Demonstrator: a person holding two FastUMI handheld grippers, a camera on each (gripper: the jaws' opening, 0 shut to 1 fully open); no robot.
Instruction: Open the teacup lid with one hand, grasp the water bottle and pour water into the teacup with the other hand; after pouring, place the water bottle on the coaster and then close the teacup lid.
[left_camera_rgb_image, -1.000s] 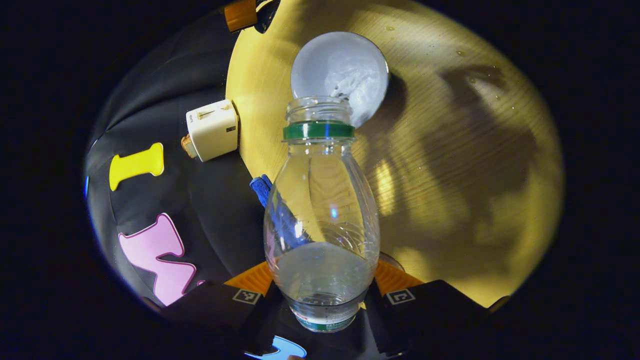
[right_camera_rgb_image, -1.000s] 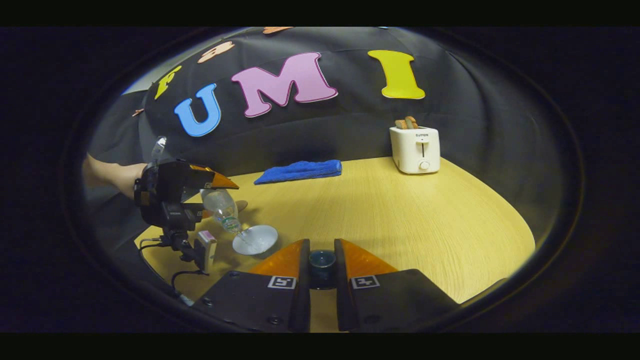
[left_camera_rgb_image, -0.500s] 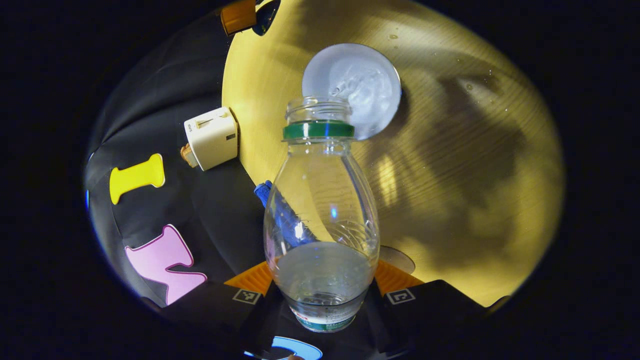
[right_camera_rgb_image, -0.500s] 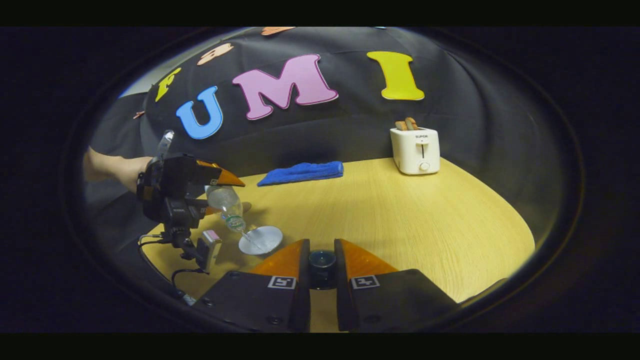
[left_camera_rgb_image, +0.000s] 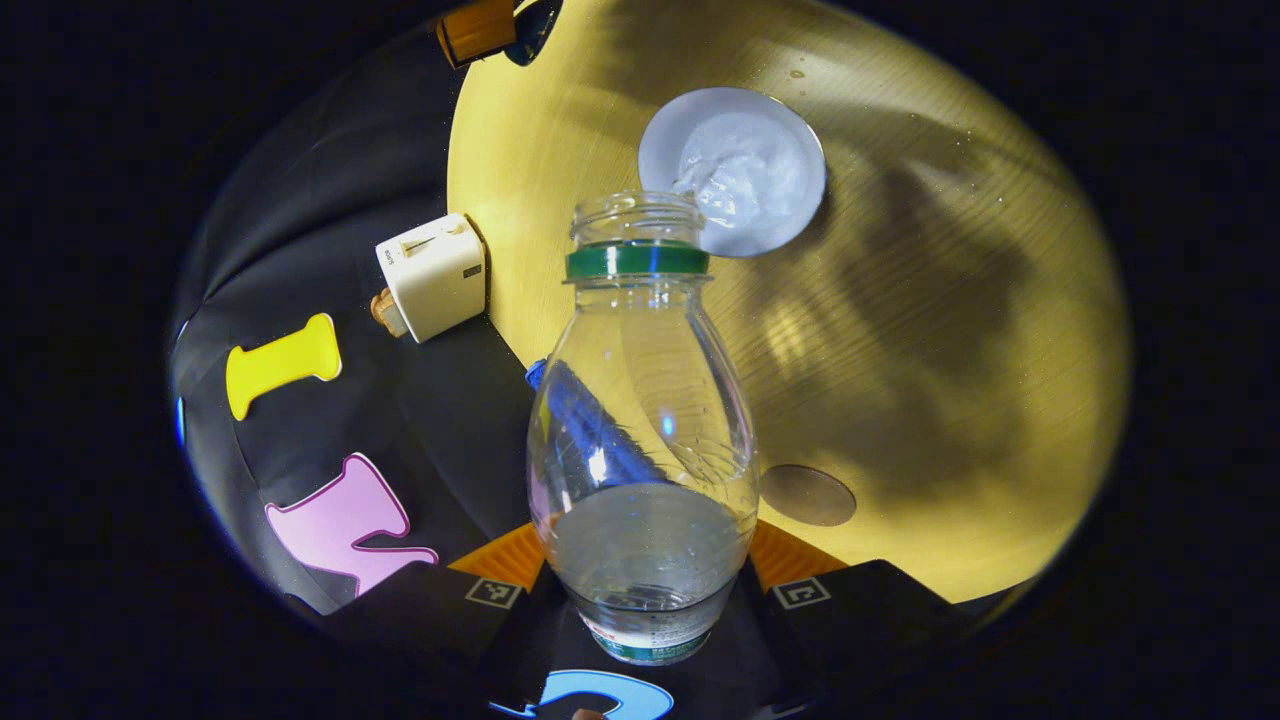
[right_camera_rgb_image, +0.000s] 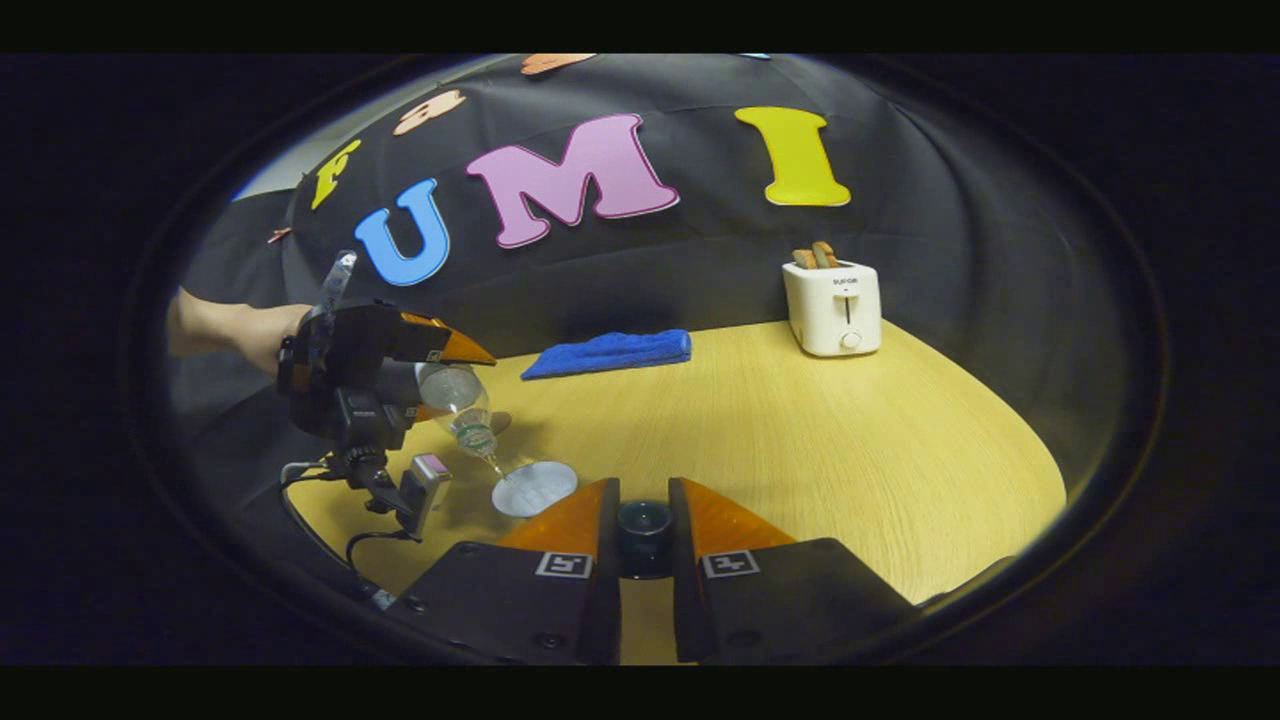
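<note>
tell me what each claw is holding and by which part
Left claw grips the water bottle by its lower body. Right claw pinches the teacup lid by its knob.

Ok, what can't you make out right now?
1. How full the teacup is: in the left gripper view the water bottle neck covers its near rim; in the right gripper view it is too small.
2. The teacup lid: in the right gripper view, the right gripper fingers hide all but its knob.
3. The bottle's base: in the left gripper view, the left gripper fingers cover it.

Short brand word on the toaster (right_camera_rgb_image: 832, 308) front (too small to read), bottle label (left_camera_rgb_image: 648, 645) illegible
</note>
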